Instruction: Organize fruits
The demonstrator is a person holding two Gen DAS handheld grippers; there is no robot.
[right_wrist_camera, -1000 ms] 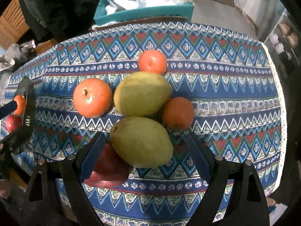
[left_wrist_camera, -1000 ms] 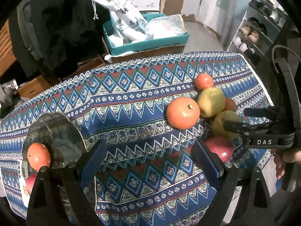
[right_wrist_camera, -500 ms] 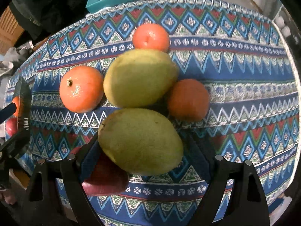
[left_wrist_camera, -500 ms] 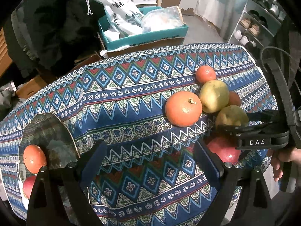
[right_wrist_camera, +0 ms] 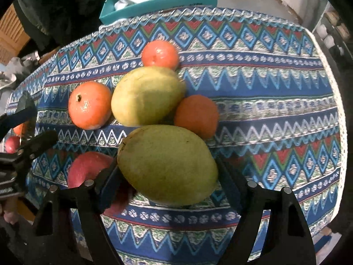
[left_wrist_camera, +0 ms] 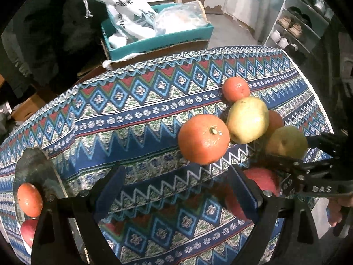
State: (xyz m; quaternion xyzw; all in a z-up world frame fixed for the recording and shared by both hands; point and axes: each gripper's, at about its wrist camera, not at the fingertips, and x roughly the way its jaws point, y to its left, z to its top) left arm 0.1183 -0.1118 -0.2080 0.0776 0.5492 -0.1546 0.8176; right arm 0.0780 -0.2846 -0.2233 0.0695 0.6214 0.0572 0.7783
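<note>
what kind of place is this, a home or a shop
Most likely a lived-in home: a patterned tablecloth covers the table, a shoe rack stands by the wall, and a teal box of bags sits on the floor.

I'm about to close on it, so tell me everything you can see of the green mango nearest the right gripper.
The near mango is a large yellow-green oval with a matte, faintly speckled skin and a small dark stem scar at its left end. It lies on its side on the patterned tablecloth, foremost in the fruit cluster. It sits between the fingers of the right gripper, whose jaws have just been closing; the left finger looks against it, but a firm grip is not clear. A red apple lies at its left, an orange and a second mango behind.
</note>
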